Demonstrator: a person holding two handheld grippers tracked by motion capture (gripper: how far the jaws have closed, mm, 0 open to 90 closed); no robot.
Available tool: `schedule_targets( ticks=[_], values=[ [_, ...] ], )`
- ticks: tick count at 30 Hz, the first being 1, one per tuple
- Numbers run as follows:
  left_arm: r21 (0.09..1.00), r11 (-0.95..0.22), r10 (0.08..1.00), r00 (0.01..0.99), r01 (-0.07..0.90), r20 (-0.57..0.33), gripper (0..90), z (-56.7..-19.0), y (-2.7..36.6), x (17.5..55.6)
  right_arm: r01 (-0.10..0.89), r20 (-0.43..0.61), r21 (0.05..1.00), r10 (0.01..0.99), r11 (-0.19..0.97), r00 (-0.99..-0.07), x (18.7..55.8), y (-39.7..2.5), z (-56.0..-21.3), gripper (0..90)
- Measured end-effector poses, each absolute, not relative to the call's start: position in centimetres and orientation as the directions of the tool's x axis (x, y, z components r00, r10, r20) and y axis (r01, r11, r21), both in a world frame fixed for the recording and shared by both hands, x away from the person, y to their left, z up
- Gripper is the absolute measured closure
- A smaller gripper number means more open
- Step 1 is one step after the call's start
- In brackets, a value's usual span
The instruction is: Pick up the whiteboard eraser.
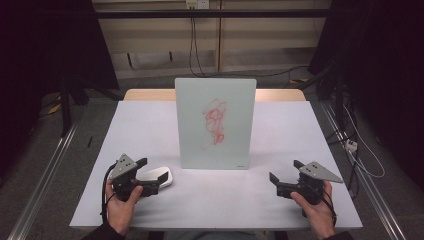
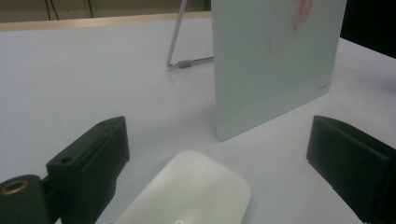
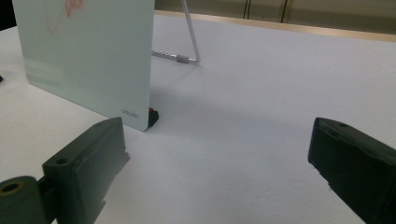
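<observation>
Smooth white eraser, flat and rounded like a pebble, pale cream with a soft sheen, lying on the table near its front left corner. In the left gripper view seen as a low dome with a rounded far end, set between the two black jaws, apart from both.

Left gripper spread wide around the eraser, jaws released, nothing clamped; held from below by the left hand, grey three-cornered plate on top.

Just beyond the eraser, toward the middle of the table, standing upright with a slight backward lean: a pale greenish-white board with rounded corners, red scribbles on its face, a small grey brand mark at its lower right corner. Propped behind by a thin metal wire stand; a small dark foot with a red spot at the board's lower corner in the right gripper view.

Right gripper near the front right corner of the table, well apart from the board and the eraser, jaws released and wide, bare table between them; gripped by the right hand.

Table covered in white, wooden rim showing along the far edge.
</observation>
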State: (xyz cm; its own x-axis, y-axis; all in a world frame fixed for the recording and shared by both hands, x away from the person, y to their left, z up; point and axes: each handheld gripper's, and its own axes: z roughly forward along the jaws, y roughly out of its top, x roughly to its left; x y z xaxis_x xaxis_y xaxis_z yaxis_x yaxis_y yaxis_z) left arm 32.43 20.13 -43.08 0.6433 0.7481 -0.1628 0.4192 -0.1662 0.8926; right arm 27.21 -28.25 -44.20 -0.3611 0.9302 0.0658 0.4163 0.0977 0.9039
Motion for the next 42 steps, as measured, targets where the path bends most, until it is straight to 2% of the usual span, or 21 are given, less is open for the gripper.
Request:
schedule_targets(
  ticks=[15, 20, 24, 27, 34, 36, 42],
  values=[
    [0.863, -0.216, 0.726, 0.666, 0.457, -0.171, 9.4, -42.9, 20.2, 33.0, 0.428, 0.076, 0.899, 0.926, 0.097, -0.369, 27.4, -28.3, -44.2, 4.2],
    [0.852, -0.235, 0.694, 0.695, 0.467, -0.19, 9.7, -42.4, 20.6, 33.4, 0.436, 0.084, 0.895, 0.924, 0.095, -0.374, 27.5, -28.3, -44.3, 4.2],
    [0.858, -0.253, 0.688, 0.707, 0.447, -0.166, 9.7, -42.0, 20.8, 33.5, 0.437, 0.088, 0.894, 0.92, 0.096, -0.382, 27.5, -28.2, -44.3, 4.2],
    [0.855, -0.288, 0.711, 0.695, 0.432, -0.112, 9.7, -41.7, 20.8, 33.6, 0.439, 0.088, 0.893, 0.922, 0.093, -0.376, 27.5, -28.3, -44.3, 4.3],
    [0.823, -0.352, 0.65, 0.749, 0.445, -0.127, 8.4, -41.3, 21.1, 34.5, 0.439, 0.083, 0.893, 0.92, 0.103, -0.384, 27.5, -28.2, -44.3, 4.3],
    [0.812, -0.36, 0.667, 0.736, 0.459, -0.121, 8.3, -41.4, 21.1, 34.7, 0.44, 0.086, 0.892, 0.918, 0.102, -0.387, 27.5, -28.1, -44.3, 4.4],
    [0.782, -0.414, 0.625, 0.77, 0.466, -0.128, 8.6, -41.0, 21.3, 35.5, 0.44, 0.086, 0.892, 0.917, 0.102, -0.389, 27.5, -28.1, -44.3, 4.4]
  ],
)
